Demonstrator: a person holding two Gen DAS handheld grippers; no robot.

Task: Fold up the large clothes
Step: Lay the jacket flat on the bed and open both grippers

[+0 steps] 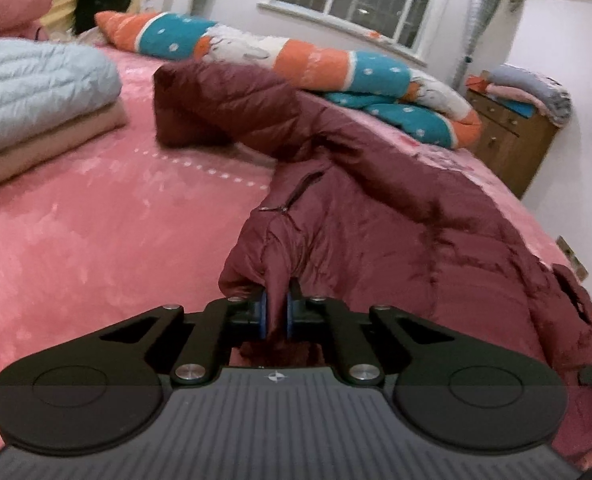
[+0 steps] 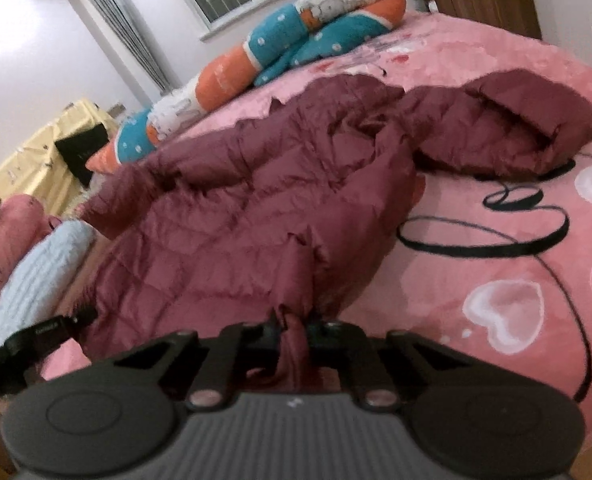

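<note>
A maroon quilted down coat (image 1: 375, 216) lies spread on the pink bed. My left gripper (image 1: 276, 314) is shut on a pinched fold of the coat's near edge, just below a zipped pocket (image 1: 296, 194). A sleeve (image 1: 216, 108) lies stretched out toward the far left. In the right wrist view the coat (image 2: 256, 208) fills the middle, with its hood (image 2: 535, 128) at the far right. My right gripper (image 2: 294, 326) is shut on a bunched fold of the coat's near edge. The other gripper (image 2: 36, 340) shows at the lower left.
The pink bedspread (image 1: 96, 240) with a heart print (image 2: 503, 304) covers the bed. Folded light-blue and pink quilts (image 1: 36, 92) lie at the left. A rolled orange-and-teal blanket (image 1: 335, 68) lies by the window wall. A wooden cabinet (image 1: 511, 140) stands at the right.
</note>
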